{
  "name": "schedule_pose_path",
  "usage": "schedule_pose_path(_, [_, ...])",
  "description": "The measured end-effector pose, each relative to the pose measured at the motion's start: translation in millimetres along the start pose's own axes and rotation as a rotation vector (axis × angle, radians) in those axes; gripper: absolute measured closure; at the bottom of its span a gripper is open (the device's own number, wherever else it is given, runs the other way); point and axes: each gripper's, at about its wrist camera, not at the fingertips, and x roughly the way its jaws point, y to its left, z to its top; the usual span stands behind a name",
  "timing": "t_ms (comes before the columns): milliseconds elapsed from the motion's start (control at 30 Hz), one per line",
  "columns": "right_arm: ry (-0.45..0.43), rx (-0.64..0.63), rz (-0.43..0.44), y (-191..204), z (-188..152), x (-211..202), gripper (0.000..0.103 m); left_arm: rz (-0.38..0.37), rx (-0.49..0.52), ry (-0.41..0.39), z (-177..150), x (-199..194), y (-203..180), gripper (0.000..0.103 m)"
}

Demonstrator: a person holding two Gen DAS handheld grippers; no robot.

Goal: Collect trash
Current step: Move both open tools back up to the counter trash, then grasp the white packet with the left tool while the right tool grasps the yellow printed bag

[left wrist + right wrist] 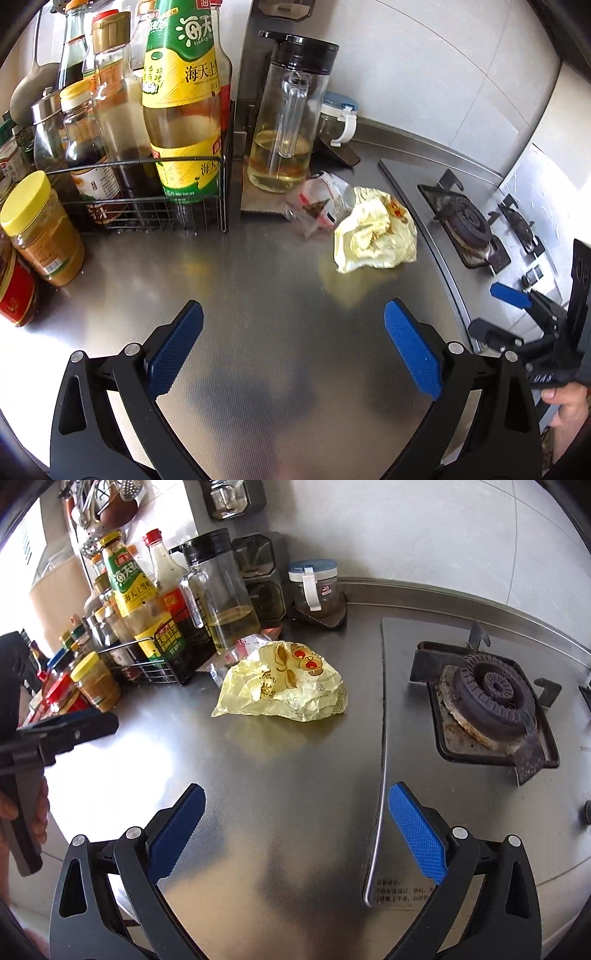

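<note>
You're in a home kitchen: a stainless steel surface (258, 775) runs up to a gas burner (495, 698) on a built-in hob, a wire rack (147, 206) is crowded with sauce bottles, an oil jug (284, 122) stands beside it, and ladles (107, 502) hang on the wall.

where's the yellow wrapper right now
In both wrist views the crumpled yellow wrapper lies on the steel counter, between the oil jug and the gas burner.

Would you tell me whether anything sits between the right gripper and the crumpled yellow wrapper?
Nothing visible does: only bare steel counter lies between the open right gripper and the yellow wrapper. The clear plastic packet lies behind it, toward the oil jug.
</note>
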Motion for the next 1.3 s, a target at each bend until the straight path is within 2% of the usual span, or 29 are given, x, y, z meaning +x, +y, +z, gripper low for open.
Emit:
schedule_pose_path(167, [-0.014, -0.045, 0.002, 3.8, 15.5, 22.3, 0.008, -0.033, -0.036, 0.019, 33.6, 38.4, 0.7, 0.029])
schedule_pose_path(300, [-0.019, -0.082, -0.012, 10.0, 26.6, 37.9, 0.010, -0.070, -0.080, 0.049, 50.4, 67.5, 2.1, 0.040])
schedule_pose_path(367, [-0.018, -0.100, -0.012, 14.0, 31.1, 44.4, 0.014, -0.072, -0.102, 0.066, 57.0, 81.9, 4.1, 0.045])
schedule_pose_path(567, [-0.027, -0.117, -0.029, 18.8, 42.9, 60.3, 0.016, -0.034, -0.149, 0.110, 68.4, 114.2, 10.9, 0.046])
schedule_pose_path(700, [-0.023, -0.169, -0.039, 30.0, 46.9, 70.2, 0.024, -0.018, -0.158, 0.125, 71.5, 126.7, 12.3, 0.046])
schedule_pose_path(767, [-0.006, -0.202, -0.035, 35.9, 46.7, 75.6, 0.036, -0.013, -0.154, 0.130, 71.0, 130.3, 11.7, 0.046])
schedule_pose_path(900, [0.023, -0.257, -0.022, 44.9, 44.5, 86.0, 0.045, -0.015, -0.157, 0.146, 70.0, 138.1, 12.9, 0.046])
schedule_pose_path(933, [0.041, -0.268, -0.015, 46.2, 43.3, 90.0, 0.057, -0.013, -0.157, 0.148, 69.8, 139.9, 13.0, 0.046])
schedule_pose_path(967, [0.062, -0.278, -0.014, 46.9, 41.8, 94.3, 0.076, -0.009, -0.152, 0.143, 69.4, 139.6, 13.5, 0.046])
schedule_pose_path(1033, [0.068, -0.277, -0.026, 46.2, 38.8, 97.0, 0.093, -0.008, -0.151, 0.140, 70.3, 141.7, 12.7, 0.046])
schedule_pose_path(1233, [0.086, -0.221, 0.025, 36.7, 32.3, 84.9, 0.099, 0.020, -0.112, 0.126, 70.0, 144.6, 7.9, 0.047])
schedule_pose_path(1300, [0.092, -0.208, 0.041, 34.5, 25.9, 75.9, 0.099, 0.038, -0.108, 0.120, 68.6, 145.2, 5.6, 0.057])
